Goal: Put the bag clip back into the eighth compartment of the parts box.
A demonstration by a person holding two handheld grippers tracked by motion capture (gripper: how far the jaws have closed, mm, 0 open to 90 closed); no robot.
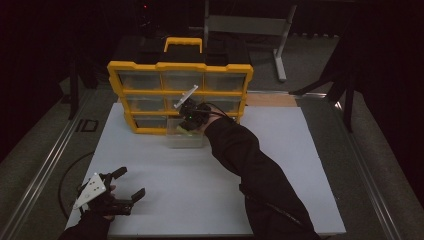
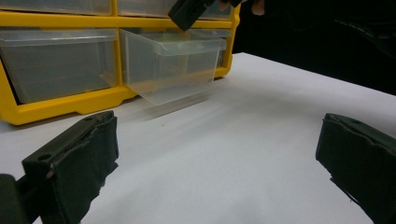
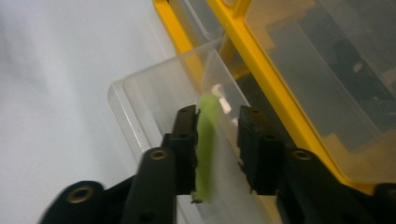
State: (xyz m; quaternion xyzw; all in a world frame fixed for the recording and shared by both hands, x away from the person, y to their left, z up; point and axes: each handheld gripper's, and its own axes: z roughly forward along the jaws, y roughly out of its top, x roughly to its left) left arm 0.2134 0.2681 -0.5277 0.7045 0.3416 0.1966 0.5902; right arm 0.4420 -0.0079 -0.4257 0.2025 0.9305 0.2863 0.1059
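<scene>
A yellow organizer (image 1: 180,92) with clear drawers stands at the back of the white table (image 1: 200,190). One clear drawer (image 1: 185,139) (image 2: 173,65) (image 3: 135,88) is pulled out and rests on the table in front of it. My right gripper (image 1: 186,120) (image 3: 217,116) hangs over this drawer, jaws pointing into it. A blurred light-green piece (image 3: 206,144) sits between the jaws against the left one, with a gap to the right one. My left gripper (image 1: 131,184) (image 2: 219,140) rests low at the table's near left corner, open with nothing between its jaws.
A grey metal stand (image 1: 280,45) rises behind the table on the right. A cable (image 1: 65,180) loops off the table's left edge. The person's dark sleeve (image 1: 250,165) crosses the middle right of the table.
</scene>
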